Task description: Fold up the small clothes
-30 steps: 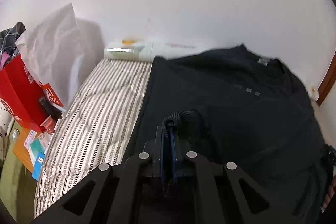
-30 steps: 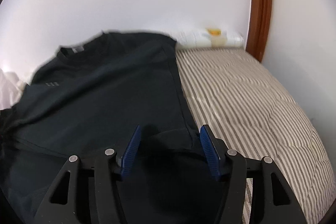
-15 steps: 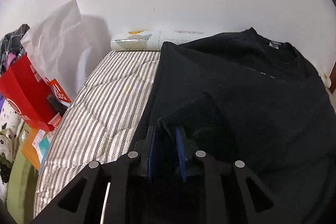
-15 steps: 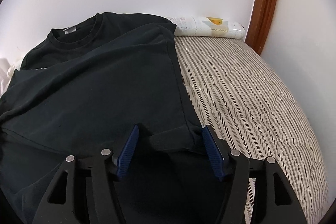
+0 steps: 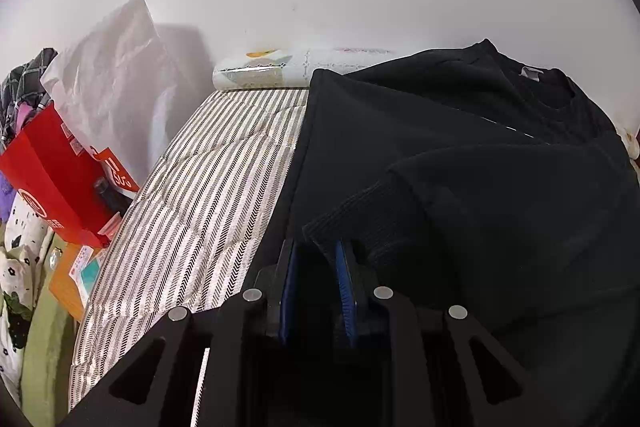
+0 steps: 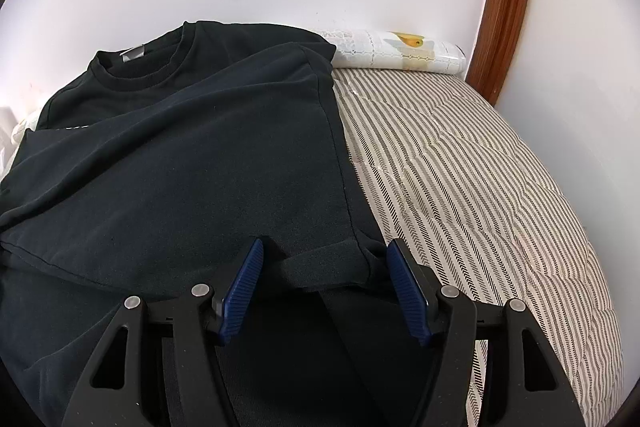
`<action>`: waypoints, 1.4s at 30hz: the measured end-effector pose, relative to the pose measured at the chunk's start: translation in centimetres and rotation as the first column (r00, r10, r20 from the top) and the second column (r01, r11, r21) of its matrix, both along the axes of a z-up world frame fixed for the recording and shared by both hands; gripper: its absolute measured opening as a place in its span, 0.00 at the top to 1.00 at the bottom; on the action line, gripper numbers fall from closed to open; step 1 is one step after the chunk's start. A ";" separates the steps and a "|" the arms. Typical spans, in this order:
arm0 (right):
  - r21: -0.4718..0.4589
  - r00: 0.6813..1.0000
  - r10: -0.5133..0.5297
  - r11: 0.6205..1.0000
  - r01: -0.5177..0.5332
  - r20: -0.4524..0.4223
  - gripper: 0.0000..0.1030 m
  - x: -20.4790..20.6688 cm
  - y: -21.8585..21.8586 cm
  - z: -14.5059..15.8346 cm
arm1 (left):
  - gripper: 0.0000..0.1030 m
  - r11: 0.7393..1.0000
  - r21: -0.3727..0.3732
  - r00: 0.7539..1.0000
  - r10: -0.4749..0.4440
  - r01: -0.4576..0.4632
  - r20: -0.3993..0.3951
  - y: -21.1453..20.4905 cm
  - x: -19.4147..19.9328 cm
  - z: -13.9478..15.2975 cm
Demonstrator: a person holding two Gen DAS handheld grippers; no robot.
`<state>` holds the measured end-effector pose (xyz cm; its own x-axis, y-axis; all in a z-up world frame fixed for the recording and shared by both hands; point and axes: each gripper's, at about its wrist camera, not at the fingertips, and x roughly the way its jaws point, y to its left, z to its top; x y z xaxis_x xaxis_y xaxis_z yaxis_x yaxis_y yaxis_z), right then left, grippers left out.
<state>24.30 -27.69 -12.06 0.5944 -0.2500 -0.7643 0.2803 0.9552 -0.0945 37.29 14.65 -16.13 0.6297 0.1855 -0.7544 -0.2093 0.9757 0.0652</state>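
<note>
Black shirt (image 6: 192, 163) is laid flat on striped bed (image 6: 460, 179), collar toward wall, sides folded in. L gripper (image 5: 316, 267): jaws have just been opening, now slightly parted, ribbed cuff (image 5: 352, 211) loose between pads, not pinched. R gripper (image 6: 324, 283): jaws have just been opening, now spread wide over hem corner, nothing held.

Risks, as judged: cuff may be snagged on L pad at withdrawal, so sleeve fold is undone; soft quilt may let folds creep.

Room: white wall, roll (image 5: 280, 71) at bed's far edge, red bag (image 5: 52, 179) and clutter at L, wood frame (image 6: 508, 7) at R.
</note>
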 end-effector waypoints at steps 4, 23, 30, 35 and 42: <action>0.008 1.000 0.002 1.000 -0.002 0.000 0.38 0.0 -0.1 0.0 | 0.79 1.000 -0.003 1.000 0.002 -0.002 -0.001 0.0 0.0 0.0; 0.000 1.000 0.005 1.000 -0.005 -0.011 0.37 0.1 -0.1 -0.1 | 0.65 0.999 -0.007 0.999 0.039 -0.039 -0.004 0.7 -0.1 -0.1; -0.001 1.000 0.004 1.000 -0.004 -0.013 0.35 0.2 -0.1 -0.2 | 0.64 0.999 0.001 0.999 0.040 -0.040 -0.006 0.5 -0.1 -0.1; -0.001 1.000 0.004 1.000 -0.005 -0.013 0.35 0.1 -0.2 -0.3 | 0.64 0.999 0.005 0.999 0.039 -0.039 -0.006 0.6 -0.1 0.0; -0.001 1.000 0.005 1.000 -0.005 -0.013 0.34 0.2 -0.2 -0.3 | 0.64 0.999 0.007 0.999 0.038 -0.038 -0.006 0.6 0.0 -0.1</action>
<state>24.50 -27.85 -12.32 0.5855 -0.2480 -0.7718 0.2743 0.9565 -0.0993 37.25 15.23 -16.19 0.6172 0.2145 -0.7570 -0.2462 0.9665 0.0731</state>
